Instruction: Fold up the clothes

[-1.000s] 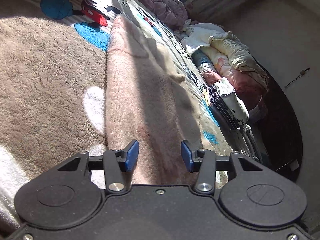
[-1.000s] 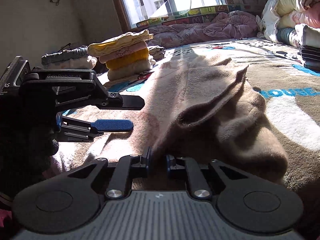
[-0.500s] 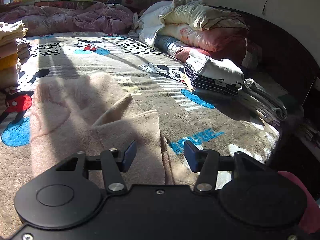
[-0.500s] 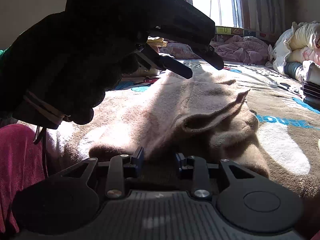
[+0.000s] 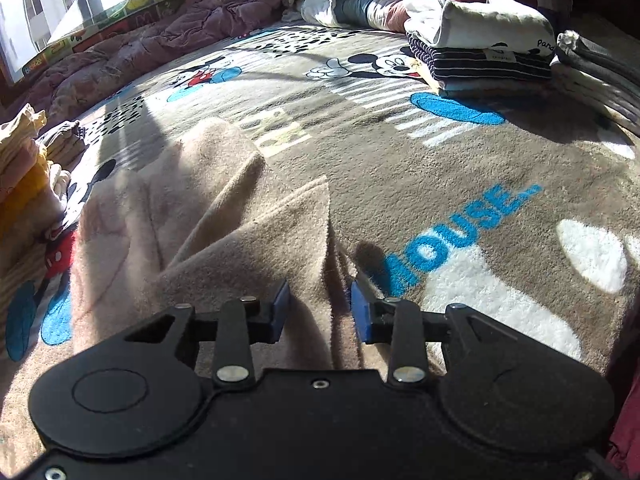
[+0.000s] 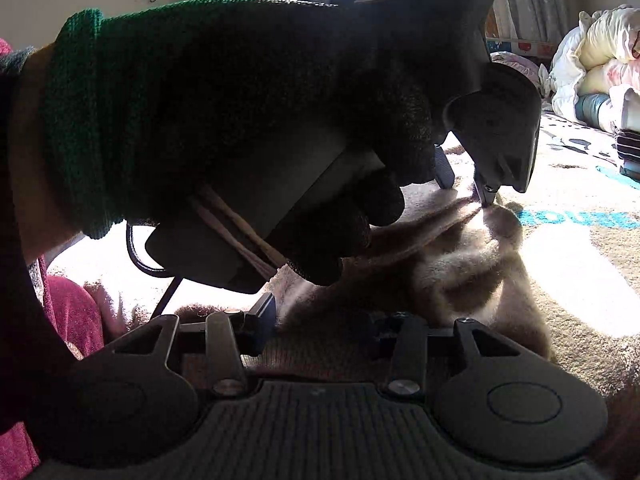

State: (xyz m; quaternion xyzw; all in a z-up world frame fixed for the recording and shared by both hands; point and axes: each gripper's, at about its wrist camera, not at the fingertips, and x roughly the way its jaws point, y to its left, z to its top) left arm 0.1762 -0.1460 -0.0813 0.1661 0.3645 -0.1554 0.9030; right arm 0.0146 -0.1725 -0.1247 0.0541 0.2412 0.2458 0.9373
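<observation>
While mid-fold: beige fleece garment (image 5: 208,248) on cartoon-print blanket (image 5: 500,168).
Left gripper (image 5: 320,304) spread astride raised fold; right gripper (image 6: 322,318) spread; next, likely pinch and carry over.

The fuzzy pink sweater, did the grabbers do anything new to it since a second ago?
Yes. The left gripper swung across in front of the right gripper and came down, open, over a raised fold of the pink sweater. The right gripper let go: its fingers were shut on the sweater's near edge and now stand open. The sweater and the folded piles stayed put.
</observation>
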